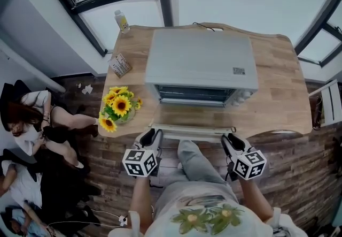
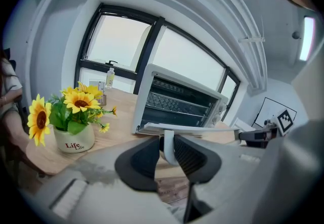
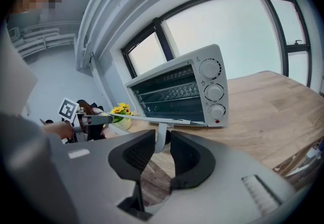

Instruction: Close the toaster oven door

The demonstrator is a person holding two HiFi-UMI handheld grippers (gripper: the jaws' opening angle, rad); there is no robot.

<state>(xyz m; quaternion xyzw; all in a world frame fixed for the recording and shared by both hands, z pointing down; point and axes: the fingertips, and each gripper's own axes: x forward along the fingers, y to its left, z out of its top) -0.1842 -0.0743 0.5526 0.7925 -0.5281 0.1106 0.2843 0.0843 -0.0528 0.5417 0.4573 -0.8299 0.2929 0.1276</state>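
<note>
The left tongs (image 2: 168,139) are clamped on one end post of the white bar handle (image 2: 169,148); the right tongs (image 3: 162,139) are closed the same way on the post at its other end; the handle runs along the front edge of the oven's pale drop-down door (image 1: 192,128), which hangs open, roughly level, out past the front edge of the light wooden counter (image 1: 278,86); behind it the boxy white toaster oven (image 1: 200,65) stands mid-counter, its wire rack showing; to its left stands a bunch of yellow sunflowers (image 1: 118,105) in a white pot (image 2: 74,139); a small clear bottle (image 1: 122,21) stands at the far left corner.
</note>
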